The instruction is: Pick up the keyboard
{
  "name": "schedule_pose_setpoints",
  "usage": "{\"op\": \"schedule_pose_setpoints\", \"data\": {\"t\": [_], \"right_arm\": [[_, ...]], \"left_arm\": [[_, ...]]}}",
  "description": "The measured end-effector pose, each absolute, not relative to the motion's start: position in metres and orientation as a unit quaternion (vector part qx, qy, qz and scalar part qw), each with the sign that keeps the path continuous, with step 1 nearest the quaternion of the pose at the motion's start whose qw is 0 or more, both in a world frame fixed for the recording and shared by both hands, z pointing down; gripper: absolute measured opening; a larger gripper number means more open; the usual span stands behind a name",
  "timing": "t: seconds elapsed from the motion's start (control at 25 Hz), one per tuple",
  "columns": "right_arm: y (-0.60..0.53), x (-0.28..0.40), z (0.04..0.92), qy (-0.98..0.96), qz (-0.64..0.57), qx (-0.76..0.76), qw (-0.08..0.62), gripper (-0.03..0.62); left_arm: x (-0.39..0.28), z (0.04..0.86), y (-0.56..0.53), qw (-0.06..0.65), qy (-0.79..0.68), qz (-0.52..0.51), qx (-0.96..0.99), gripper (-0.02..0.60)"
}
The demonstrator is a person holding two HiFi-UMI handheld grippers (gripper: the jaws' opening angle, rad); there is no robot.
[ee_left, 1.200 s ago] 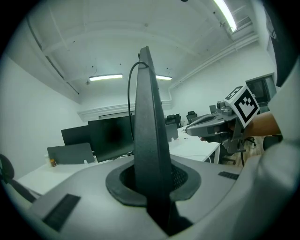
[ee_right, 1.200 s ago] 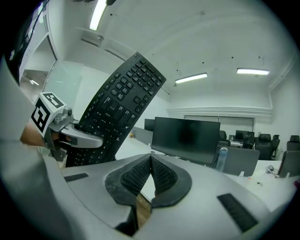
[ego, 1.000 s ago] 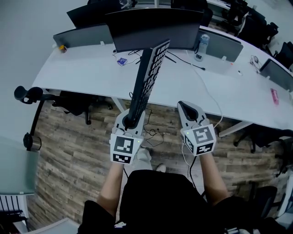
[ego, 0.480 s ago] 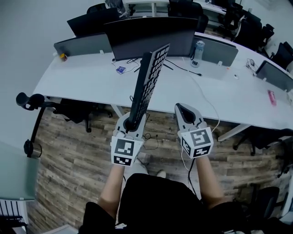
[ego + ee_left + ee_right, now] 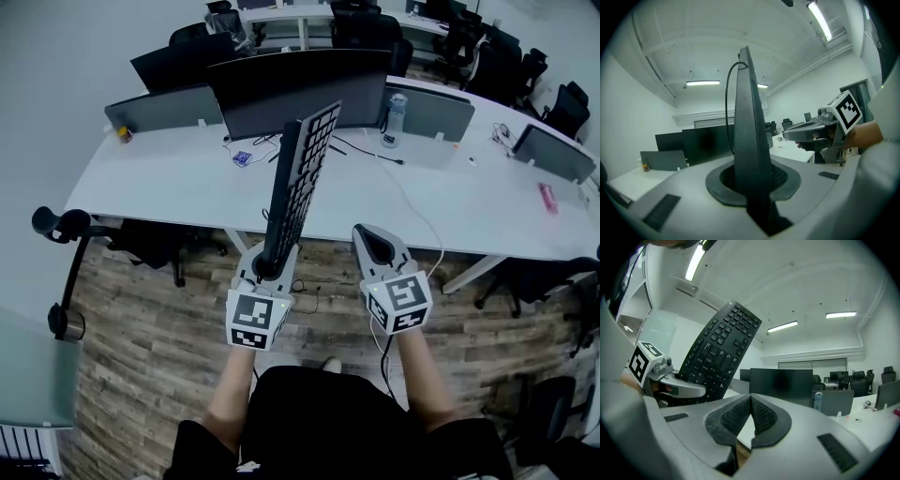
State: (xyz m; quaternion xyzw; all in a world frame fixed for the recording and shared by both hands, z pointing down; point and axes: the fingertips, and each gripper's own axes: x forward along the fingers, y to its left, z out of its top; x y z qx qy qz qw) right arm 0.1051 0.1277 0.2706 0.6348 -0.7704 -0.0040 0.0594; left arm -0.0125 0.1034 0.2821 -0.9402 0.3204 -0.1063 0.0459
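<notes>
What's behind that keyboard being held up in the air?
A large black monitor standing on the white desk. The keyboard, clamped upright in the left tongs, covers a strip of both, so anything there is hidden.

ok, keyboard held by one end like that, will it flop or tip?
Probably stiff: the keyboard stands straight out of the left gripper without visible sag. Likely tip-prone, since only its lower end is clamped. The cable looping off it may tug.

Black on white, over grey-brown wood grain.
Black keyboard and monitor at upper centre; white desk; grey-brown plank-patterned floor below; black-and-white square markers on pale grey left gripper and right gripper.
</notes>
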Motion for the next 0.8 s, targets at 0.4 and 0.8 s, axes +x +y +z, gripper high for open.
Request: {"op": "schedule_pose_setpoints", "data": {"t": [0.4, 0.8], "right_arm": [[0.120, 0.087, 0.258, -0.765, -0.002, 0.643, 0.044, 0.005], [0.117, 0.066, 0.246, -0.772, -0.015, 0.634, 0.048, 0.002]], "left_arm": [[-0.031, 0.272, 0.102, 0.043, 0.313, -0.095, -0.944, 0.078], [-0.051, 0.271, 0.100, 0.040, 0.320, -0.083, -0.943, 0.078]]}}
